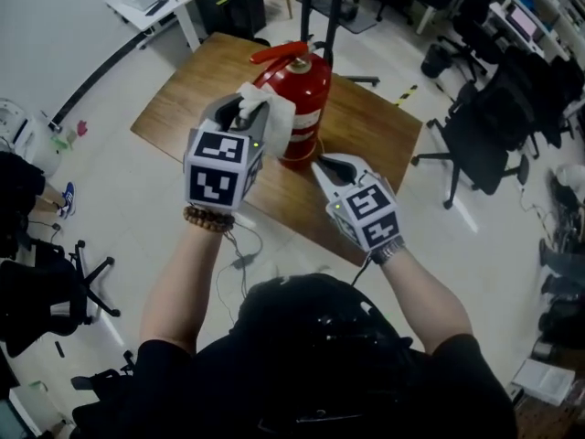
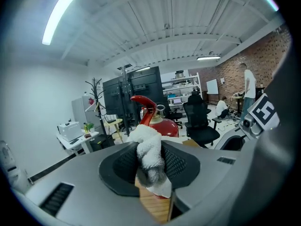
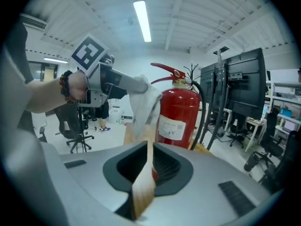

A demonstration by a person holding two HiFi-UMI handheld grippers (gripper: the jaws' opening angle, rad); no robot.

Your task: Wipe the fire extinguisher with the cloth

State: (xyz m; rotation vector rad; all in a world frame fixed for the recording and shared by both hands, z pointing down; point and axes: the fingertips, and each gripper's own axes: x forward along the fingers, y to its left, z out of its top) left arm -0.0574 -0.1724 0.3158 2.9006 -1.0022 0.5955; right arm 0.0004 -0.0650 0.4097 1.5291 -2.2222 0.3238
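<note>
Wooden bench [image 1: 370,149] sits mid-floor with office chairs [image 1: 489,140] off to its right. A red fire extinguisher [image 1: 309,88] stands upright on the bench, toward its far-left part, with the base ring on the wood. My left gripper [image 1: 249,110] is up at the extinguisher's left flank near the shoulder, and its fingers are pinching a twisted wad of white cloth [image 1: 279,119]. In the left gripper view the cloth fills the gap between them. The loose end of the cloth hangs down against or just beside the red cylinder; I can't tell if it's touching. My right gripper [image 1: 320,165] is lower and nearer, just right of the extinguisher's base and apart from it. Its fingers are pressed almost together with nothing between them, only a thin sliver of bench showing through. The red lever [image 1: 279,51] sits on top of the extinguisher, a black hose [image 3: 202,112] runs down its right side, and a white label [image 3: 172,125] is on the body.
</note>
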